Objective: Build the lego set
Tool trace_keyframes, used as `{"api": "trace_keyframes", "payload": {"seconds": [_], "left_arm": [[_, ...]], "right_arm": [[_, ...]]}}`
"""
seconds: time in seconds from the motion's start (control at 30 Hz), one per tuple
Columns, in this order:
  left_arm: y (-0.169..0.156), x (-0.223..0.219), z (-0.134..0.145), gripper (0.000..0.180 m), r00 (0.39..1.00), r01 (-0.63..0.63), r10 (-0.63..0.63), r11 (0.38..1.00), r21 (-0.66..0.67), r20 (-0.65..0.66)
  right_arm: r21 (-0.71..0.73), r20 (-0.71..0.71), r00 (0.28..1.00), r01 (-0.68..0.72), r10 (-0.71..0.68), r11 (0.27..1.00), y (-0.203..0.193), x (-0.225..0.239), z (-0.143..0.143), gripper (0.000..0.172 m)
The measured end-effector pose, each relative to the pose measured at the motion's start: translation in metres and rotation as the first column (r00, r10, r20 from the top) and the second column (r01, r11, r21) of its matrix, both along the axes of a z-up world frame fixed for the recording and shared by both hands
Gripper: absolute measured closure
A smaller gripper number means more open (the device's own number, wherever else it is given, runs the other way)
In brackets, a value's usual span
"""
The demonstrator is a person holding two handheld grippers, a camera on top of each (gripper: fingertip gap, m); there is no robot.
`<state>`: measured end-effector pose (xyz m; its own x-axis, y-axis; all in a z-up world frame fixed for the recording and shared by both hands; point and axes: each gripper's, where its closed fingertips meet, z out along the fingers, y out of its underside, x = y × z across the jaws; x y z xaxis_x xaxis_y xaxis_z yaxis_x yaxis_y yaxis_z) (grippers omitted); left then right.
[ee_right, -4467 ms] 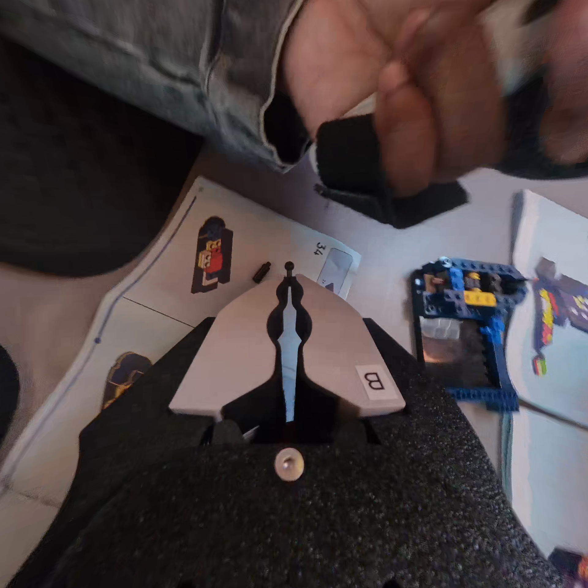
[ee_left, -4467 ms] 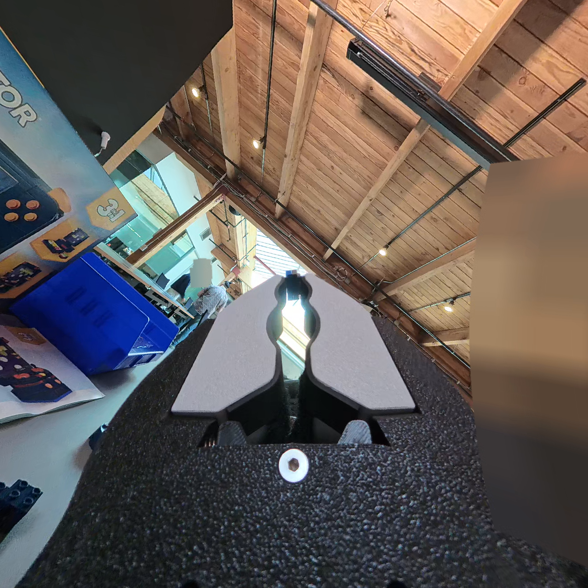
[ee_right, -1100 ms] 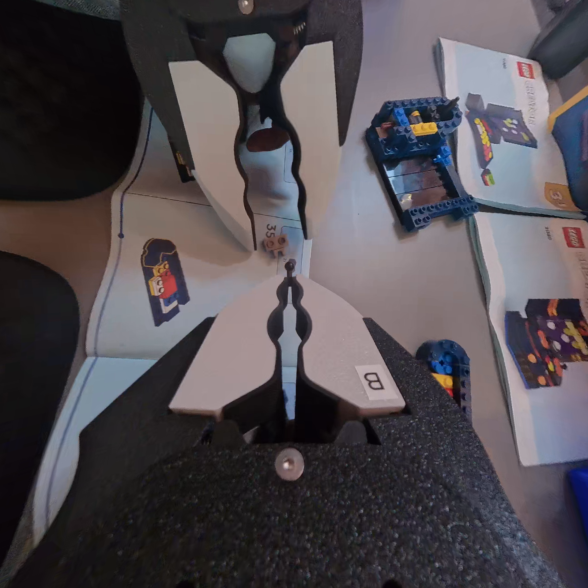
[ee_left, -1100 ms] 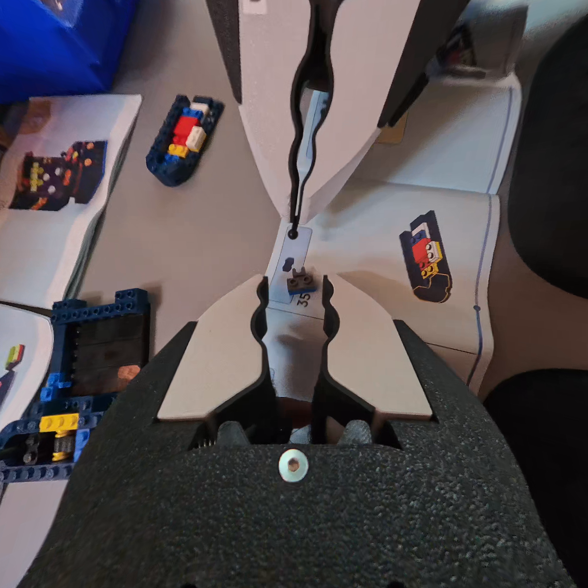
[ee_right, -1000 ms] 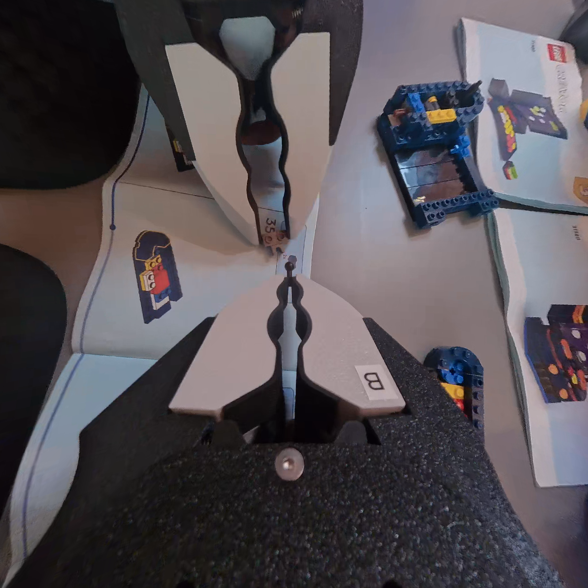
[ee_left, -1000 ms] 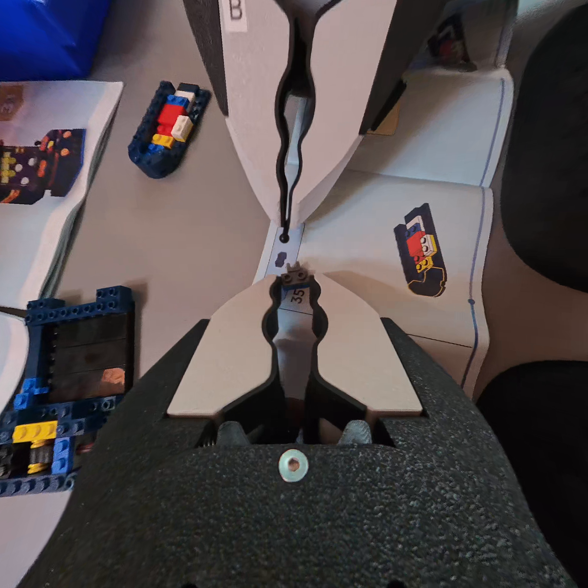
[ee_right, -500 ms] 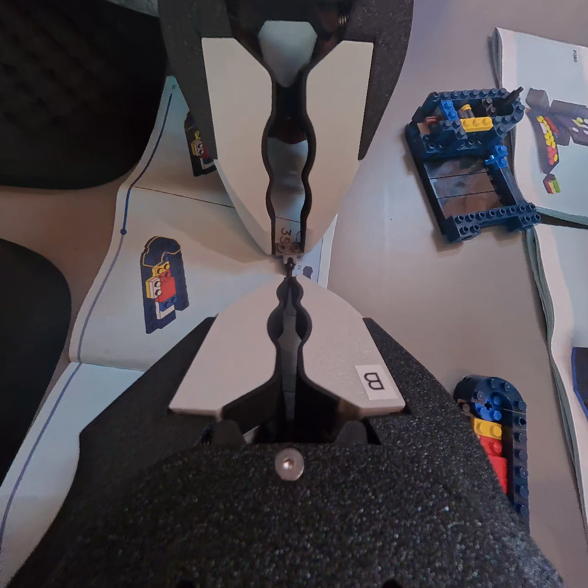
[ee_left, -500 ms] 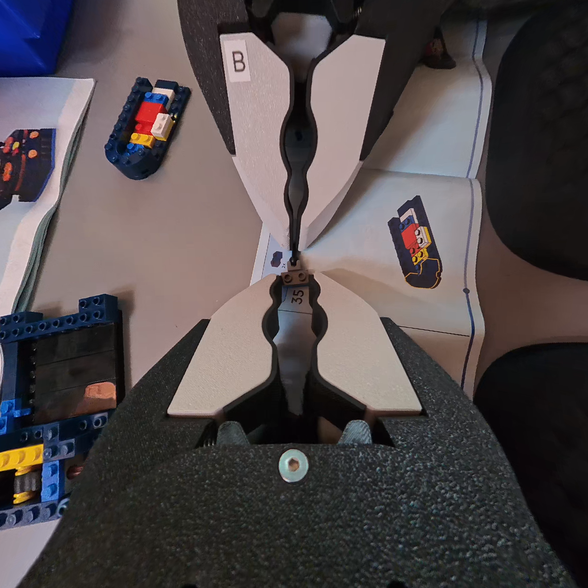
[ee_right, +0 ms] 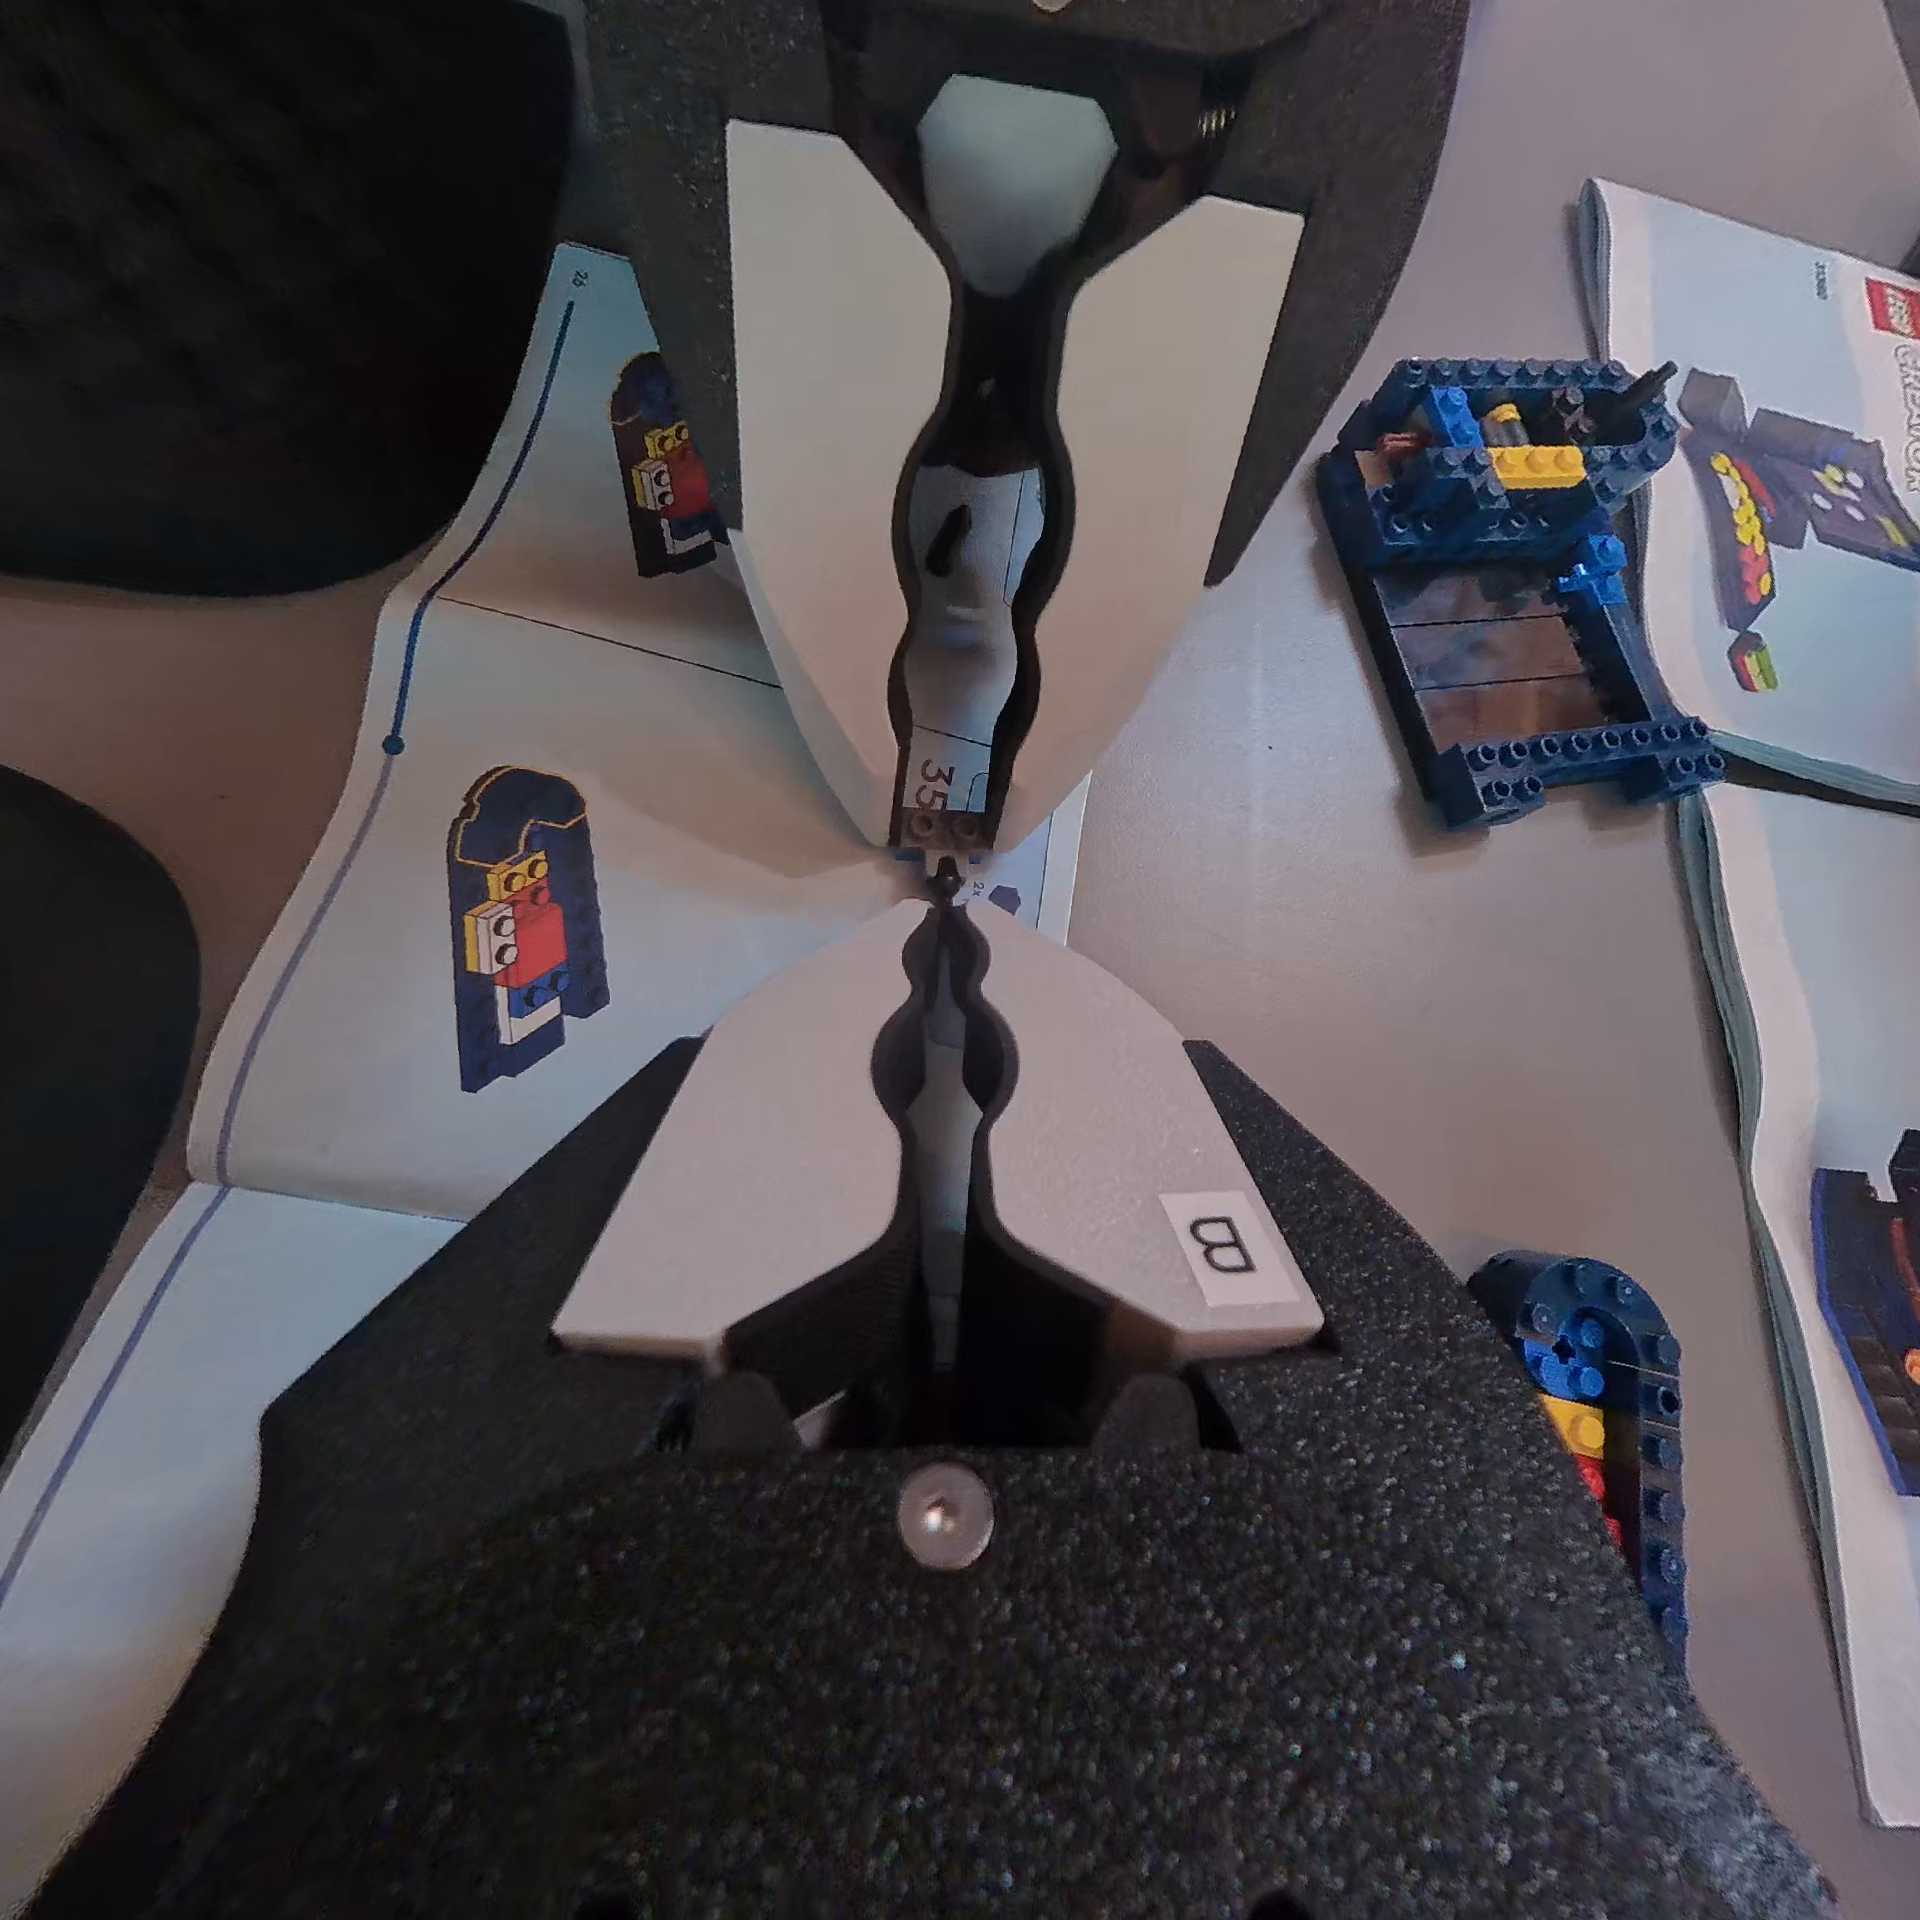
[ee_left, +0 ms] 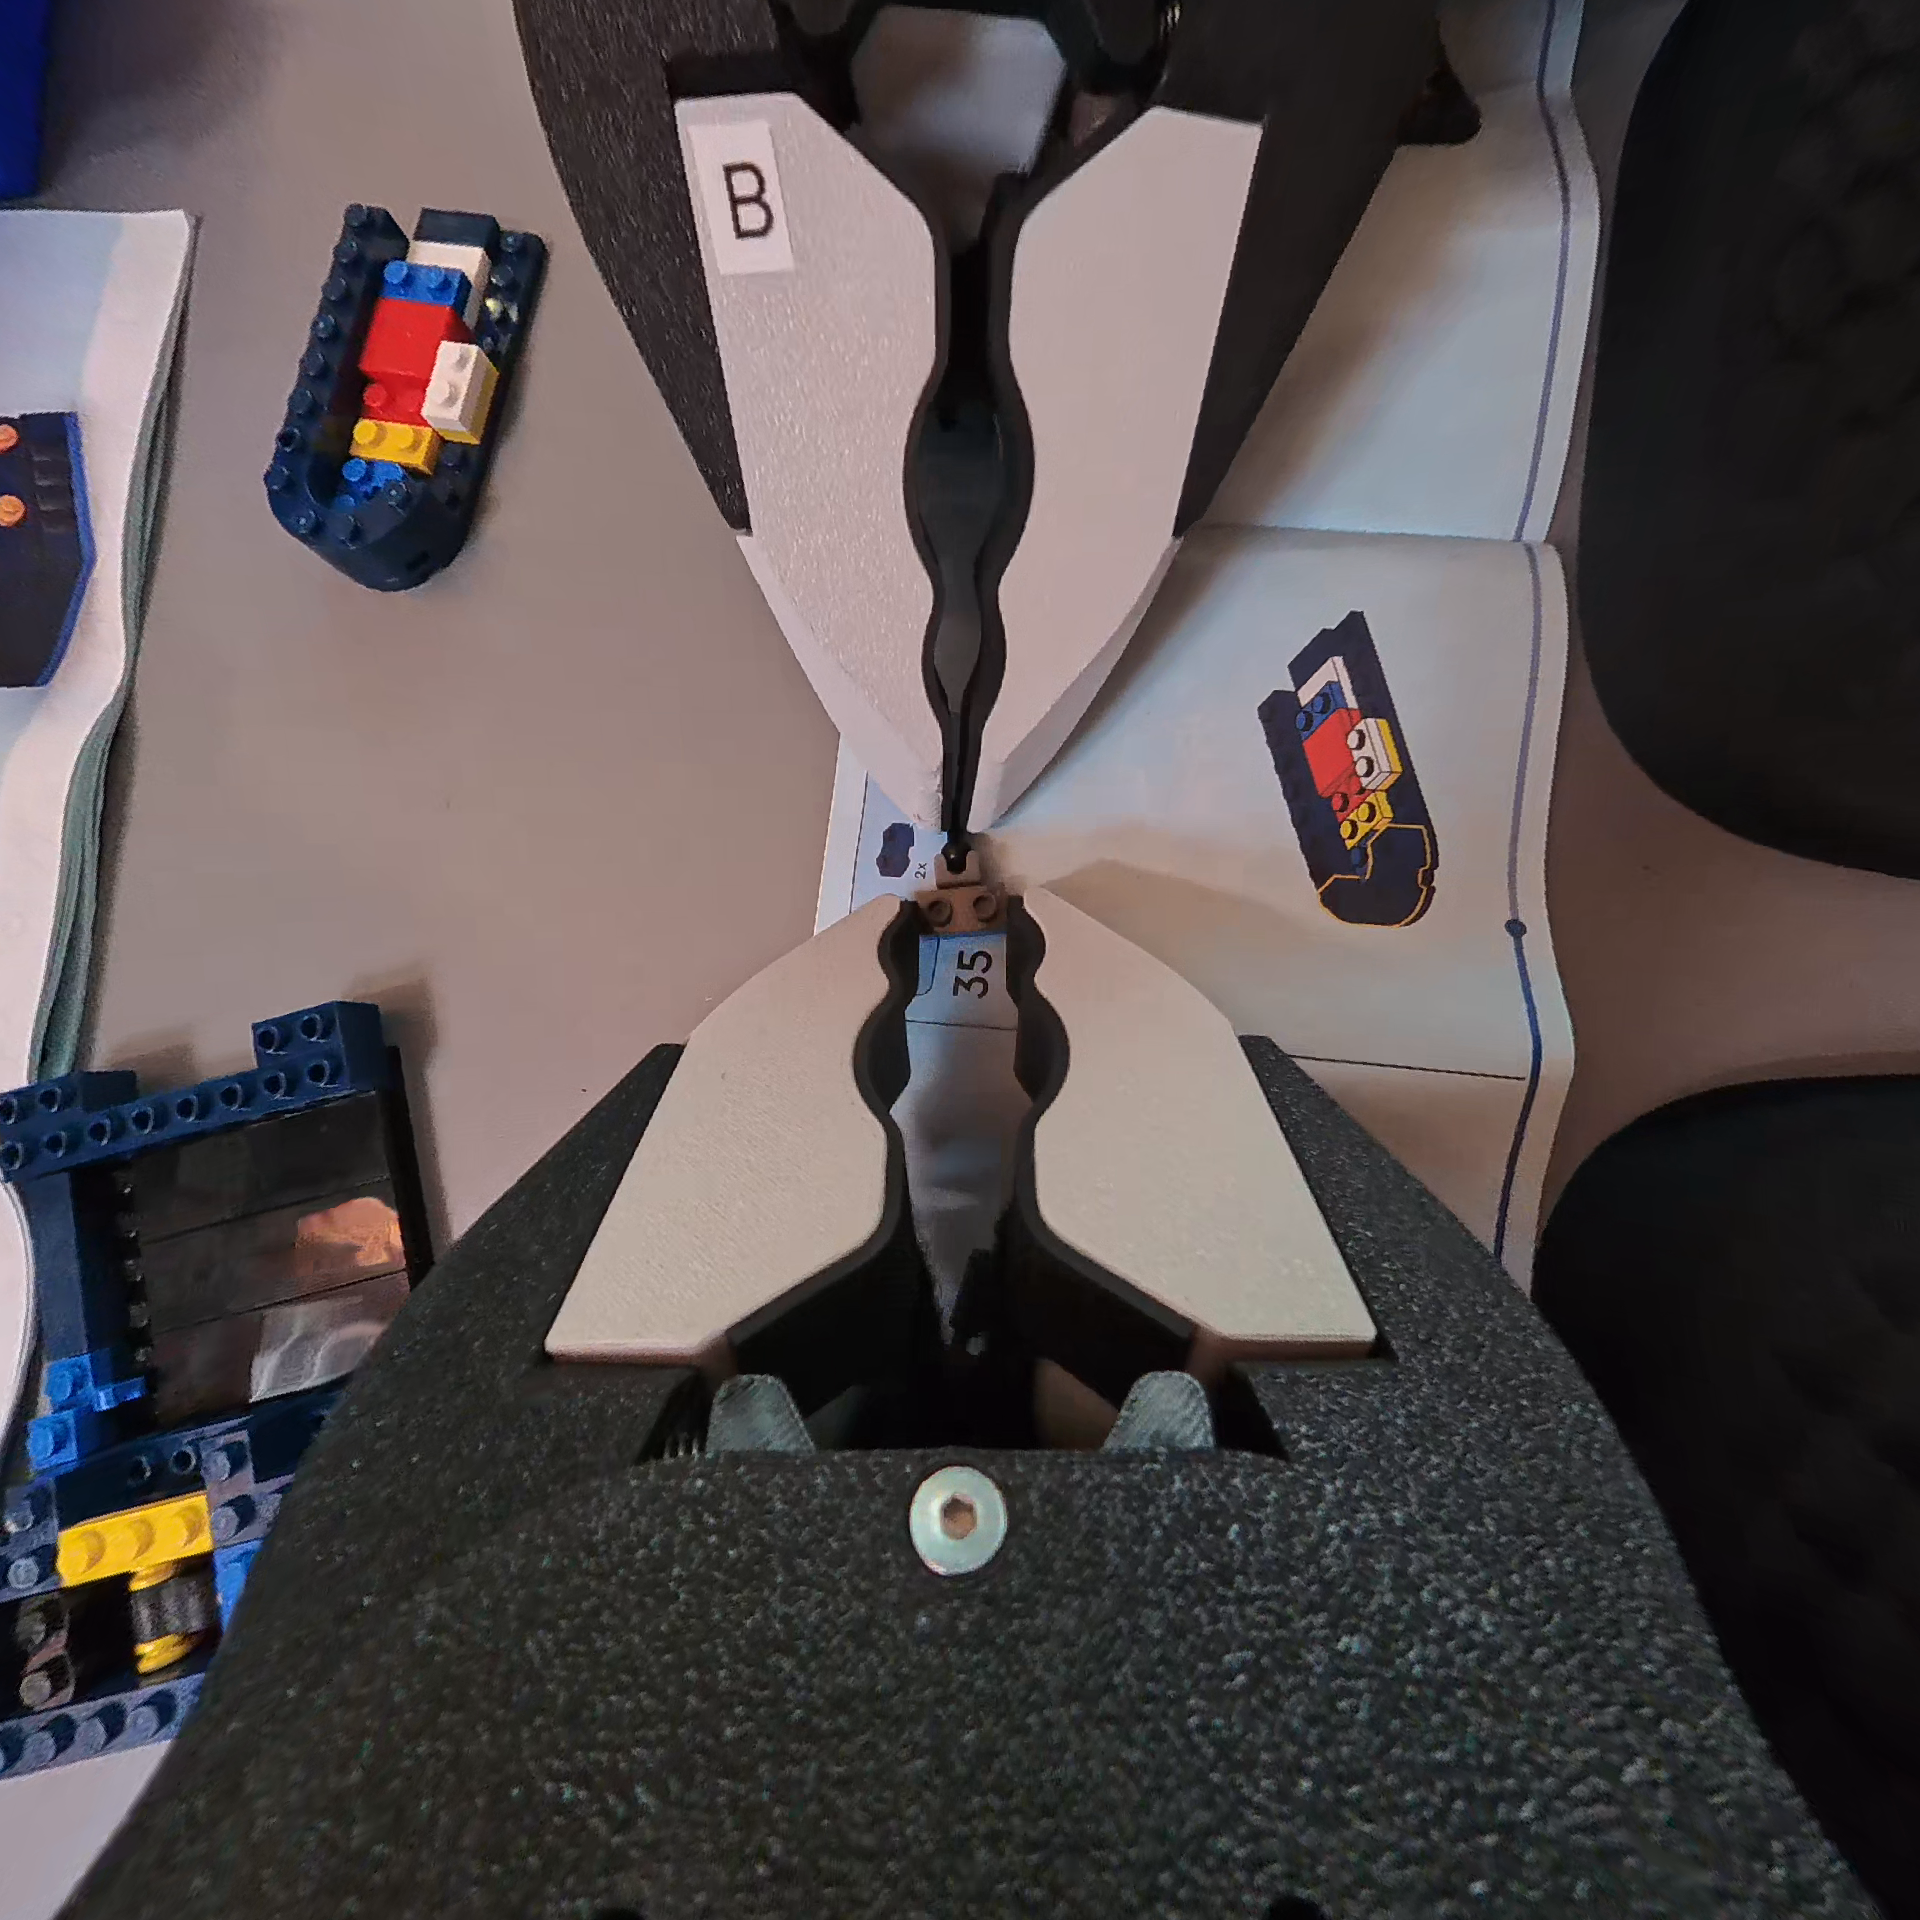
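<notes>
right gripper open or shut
Shut. In the left wrist view the right gripper's white fingers meet along a thin dark seam, pinching a small black pin at the tip.

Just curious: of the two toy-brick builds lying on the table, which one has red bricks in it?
The small rounded, boat-shaped build; red sits in its middle. The larger rectangular frame build shows only blue, black and yellow.

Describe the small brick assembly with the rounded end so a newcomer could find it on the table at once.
Start at the open instruction booklet under both grippers, then look across the bare grey table toward the left wrist view's upper left. The rounded dark blue assembly lies there, carrying red, white and yellow bricks; the larger rectangular blue frame nearby encloses glossy dark panels instead.
</notes>
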<state>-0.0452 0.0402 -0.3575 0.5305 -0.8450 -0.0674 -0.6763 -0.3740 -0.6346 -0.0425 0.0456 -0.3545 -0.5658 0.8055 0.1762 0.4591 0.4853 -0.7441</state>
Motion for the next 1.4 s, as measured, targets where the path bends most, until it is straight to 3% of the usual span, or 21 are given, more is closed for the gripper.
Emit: {"api": "trace_keyframes", "payload": {"seconds": [0.37, 0.43, 0.57, 0.67, 0.7, 0.9, 1.0, 1.13, 1.4], "left_arm": [[0.0, 0.001, -0.001, 0.165, 0.999, 0.021, -0.022, 0.999, -0.04, -0.028], [0.0, 0.004, -0.001, 0.164, 0.999, 0.036, -0.037, 0.999, -0.039, -0.02], [-0.001, 0.008, -0.001, 0.164, 0.999, 0.049, -0.048, 0.998, -0.038, 0.023], [-0.001, 0.011, -0.001, 0.164, 0.998, 0.063, -0.063, 0.998, -0.028, 0.003], [-0.001, 0.011, -0.001, 0.164, 0.998, 0.063, -0.063, 0.998, -0.03, 0.005], [-0.001, 0.011, -0.001, 0.164, 0.999, 0.054, -0.054, 0.998, -0.036, 0.005], [-0.001, 0.01, -0.001, 0.164, 0.999, 0.051, -0.051, 0.998, -0.032, 0.004], [-0.001, 0.01, -0.001, 0.164, 0.999, 0.049, -0.048, 0.998, -0.026, 0.02], [-0.001, 0.011, -0.001, 0.164, 0.999, 0.04, -0.039, 0.999, -0.026, 0.034]], "right_arm": [[-0.01, -0.01, 1.0, -0.023, 0.023, 1.0, -0.003, -0.003, 0.002, 0.171], [-0.066, -0.076, 0.996, -0.048, 0.043, 0.997, -0.012, -0.008, 0.013, 0.172], [-0.07, -0.003, 0.999, -0.045, 0.045, 0.997, -0.011, -0.006, 0.007, 0.171], [-0.113, -0.063, 0.997, -0.049, 0.042, 0.992, -0.009, -0.002, 0.02, 0.172], [-0.14, -0.076, 0.997, -0.044, 0.033, 0.989, -0.006, 0.001, 0.026, 0.163], [-0.067, -0.011, 0.999, 0.033, -0.034, 0.997, 0.022, 0.028, 0.026, 0.154], [0.0, 0.033, 0.991, 0.13, -0.13, 0.991, 0.047, 0.04, 0.027, 0.153], [0.028, 0.01, 0.98, 0.2, -0.2, 0.979, 0.07, 0.048, 0.028, 0.156], [0.007, 0.093, 0.96, 0.266, -0.265, 0.964, 0.081, 0.042, -0.003, 0.155]]}}
